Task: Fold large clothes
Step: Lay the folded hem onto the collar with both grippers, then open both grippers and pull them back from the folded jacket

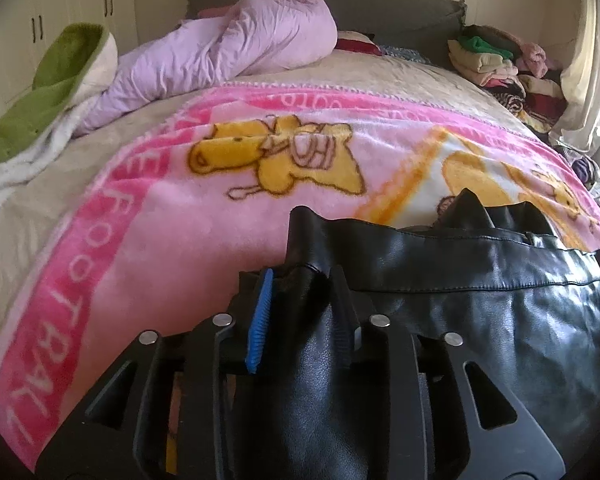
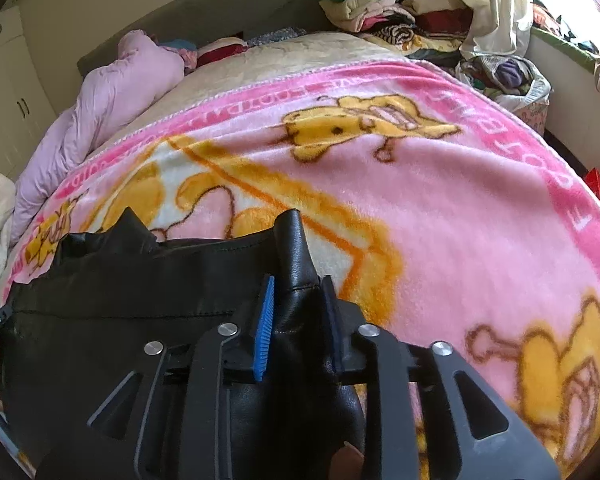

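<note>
A black leather garment [image 1: 480, 308] hangs stretched between my two grippers above the near edge of the bed. My left gripper [image 1: 302, 280] is shut on its left corner, the leather bunched between the blue-padded fingers [image 1: 260, 320]. My right gripper [image 2: 298, 288] is shut on the garment's [image 2: 120, 304] right corner, with a peak of leather sticking up past the fingers [image 2: 265, 324]. The garment's lower part hangs below both cameras and is hidden.
A pink cartoon blanket [image 1: 160, 220] covers the bed, also in the right wrist view [image 2: 440, 220]. A lilac duvet [image 1: 228, 48] and a green-and-white blanket [image 1: 48, 88] lie at the far left. Folded clothes are piled at the far right [image 1: 496, 64] [image 2: 380, 4].
</note>
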A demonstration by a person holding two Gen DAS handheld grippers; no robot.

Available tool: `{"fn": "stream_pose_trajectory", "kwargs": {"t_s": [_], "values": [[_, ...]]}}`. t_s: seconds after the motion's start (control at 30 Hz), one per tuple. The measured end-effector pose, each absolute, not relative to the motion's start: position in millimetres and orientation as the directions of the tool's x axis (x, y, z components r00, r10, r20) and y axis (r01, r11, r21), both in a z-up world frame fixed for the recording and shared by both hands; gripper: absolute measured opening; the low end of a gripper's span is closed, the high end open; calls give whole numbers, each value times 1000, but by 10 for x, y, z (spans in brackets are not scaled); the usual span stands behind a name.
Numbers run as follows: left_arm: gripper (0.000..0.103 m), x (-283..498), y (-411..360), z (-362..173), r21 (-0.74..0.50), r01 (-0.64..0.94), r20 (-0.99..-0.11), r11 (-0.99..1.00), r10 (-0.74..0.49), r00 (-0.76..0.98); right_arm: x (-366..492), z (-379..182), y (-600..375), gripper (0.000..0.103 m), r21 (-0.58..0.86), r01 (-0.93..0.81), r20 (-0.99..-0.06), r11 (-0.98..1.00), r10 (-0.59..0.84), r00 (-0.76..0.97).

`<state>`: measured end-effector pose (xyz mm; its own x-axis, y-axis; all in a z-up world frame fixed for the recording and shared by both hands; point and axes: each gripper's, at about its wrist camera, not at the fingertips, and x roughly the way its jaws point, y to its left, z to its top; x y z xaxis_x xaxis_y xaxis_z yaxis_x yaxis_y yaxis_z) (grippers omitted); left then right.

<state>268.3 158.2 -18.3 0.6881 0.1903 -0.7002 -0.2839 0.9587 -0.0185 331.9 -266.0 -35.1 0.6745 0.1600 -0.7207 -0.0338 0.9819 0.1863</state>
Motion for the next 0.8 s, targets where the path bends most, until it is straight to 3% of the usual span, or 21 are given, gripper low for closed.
{"fn": "stream_pose_trajectory", "kwargs": {"t_s": [0.07, 0.23, 0.47, 0.8], "values": [[38, 2645, 1566, -142, -6, -287, -693, 958, 203, 692, 3232, -304, -2663, 47, 169, -40, -718, 985, 150, 680], [65, 2520, 1496, -52, 11, -282, -683, 959, 213, 699, 2926, -211, -2707, 59, 149, -65, -700, 987, 152, 697], [86, 2240, 1353, 85, 7, -254, -679, 967, 192, 709, 2476, -151, -2919, 61, 250, -66, -686, 966, 225, 692], [91, 1761, 1019, 100, -71, -166, -703, 984, 69, 708, 1921, -100, -2774, 61, 204, -154, -685, 967, 253, 683]]}}
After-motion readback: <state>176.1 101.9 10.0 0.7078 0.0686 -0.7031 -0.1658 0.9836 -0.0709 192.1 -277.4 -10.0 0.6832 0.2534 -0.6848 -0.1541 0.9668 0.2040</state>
